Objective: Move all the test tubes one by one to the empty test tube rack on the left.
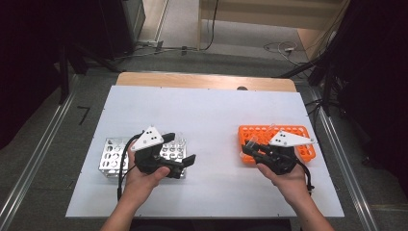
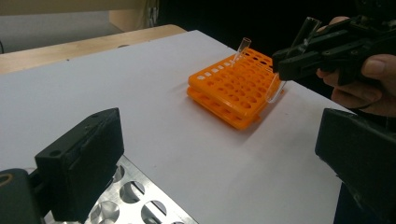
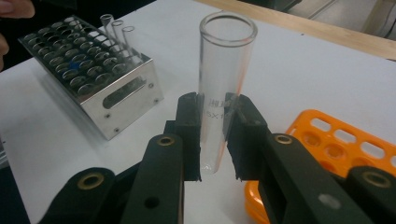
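Note:
My right gripper [image 3: 214, 135] is shut on a clear glass test tube [image 3: 224, 70], the pads pinching its lower part while the open mouth stands above them. In the high view this gripper [image 1: 247, 150] hangs over the left end of the orange rack [image 1: 262, 131]. The left gripper view shows that tube [image 2: 275, 91] tilted just off the rack's near corner, and another tube [image 2: 243, 46] standing in the orange rack [image 2: 233, 88]. My left gripper [image 2: 219, 163] is open with nothing between its jaws, above the right end of the metal rack [image 1: 111, 156].
The metal rack [image 3: 93, 79] holds three clear tubes [image 3: 116, 28] at one end. Both racks rest on a white board [image 1: 207, 110] over a wooden table. A person's hand [image 2: 369, 88] holds the right gripper. Cables lie on the floor behind the table.

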{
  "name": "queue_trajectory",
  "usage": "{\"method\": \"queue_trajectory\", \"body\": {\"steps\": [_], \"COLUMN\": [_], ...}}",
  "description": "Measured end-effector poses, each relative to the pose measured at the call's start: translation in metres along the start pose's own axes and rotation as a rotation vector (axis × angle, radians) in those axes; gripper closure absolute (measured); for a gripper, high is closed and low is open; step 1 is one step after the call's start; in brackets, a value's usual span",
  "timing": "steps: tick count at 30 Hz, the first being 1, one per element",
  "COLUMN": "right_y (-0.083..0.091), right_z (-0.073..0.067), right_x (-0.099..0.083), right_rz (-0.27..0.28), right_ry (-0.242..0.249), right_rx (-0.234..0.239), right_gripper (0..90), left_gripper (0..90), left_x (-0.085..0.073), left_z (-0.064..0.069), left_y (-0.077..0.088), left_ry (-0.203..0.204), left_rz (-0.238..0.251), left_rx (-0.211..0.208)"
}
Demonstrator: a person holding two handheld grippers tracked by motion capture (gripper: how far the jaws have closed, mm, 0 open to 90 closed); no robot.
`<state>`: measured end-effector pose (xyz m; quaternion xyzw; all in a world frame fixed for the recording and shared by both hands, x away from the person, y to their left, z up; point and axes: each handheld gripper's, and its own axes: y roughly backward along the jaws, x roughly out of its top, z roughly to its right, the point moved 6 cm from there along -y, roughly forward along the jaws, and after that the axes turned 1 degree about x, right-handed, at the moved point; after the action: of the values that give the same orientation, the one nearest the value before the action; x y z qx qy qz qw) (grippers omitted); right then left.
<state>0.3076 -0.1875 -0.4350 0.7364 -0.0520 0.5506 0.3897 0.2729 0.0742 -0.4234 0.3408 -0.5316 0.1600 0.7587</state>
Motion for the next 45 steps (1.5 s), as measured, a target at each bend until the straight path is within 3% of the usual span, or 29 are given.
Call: {"method": "queue_trajectory", "body": {"steps": [15, 22, 34, 40, 45], "right_y": [-0.019, -0.026, -0.038, -0.043, -0.045], "right_z": [-0.033, -0.042, -0.062, -0.076, -0.083], "right_x": [-0.002, -0.003, -0.006, -0.007, -0.007], "right_rz": [-0.032, -0.046, -0.072, -0.083, -0.090], "right_ry": [0.042, 0.059, 0.098, 0.124, 0.134], "right_rx": [0.067, 0.085, 0.119, 0.145, 0.159], "right_gripper": [73.6, 73.6, 73.7, 73.7, 73.7], "left_gripper": [5.1, 18.8, 45.4, 55.1, 62.4], "left_x": [0.003, 0.004, 0.005, 0.002, -0.001], "left_z": [0.019, 0.029, 0.053, 0.064, 0.066], "left_y": [-0.008, -0.014, -0.021, -0.028, -0.033], "left_ry": [-0.020, -0.039, -0.066, -0.091, -0.099], "left_rz": [0.003, -0.020, -0.004, -0.018, -0.035], "left_rx": [-0.045, -0.017, -0.098, -0.121, -0.105]}}
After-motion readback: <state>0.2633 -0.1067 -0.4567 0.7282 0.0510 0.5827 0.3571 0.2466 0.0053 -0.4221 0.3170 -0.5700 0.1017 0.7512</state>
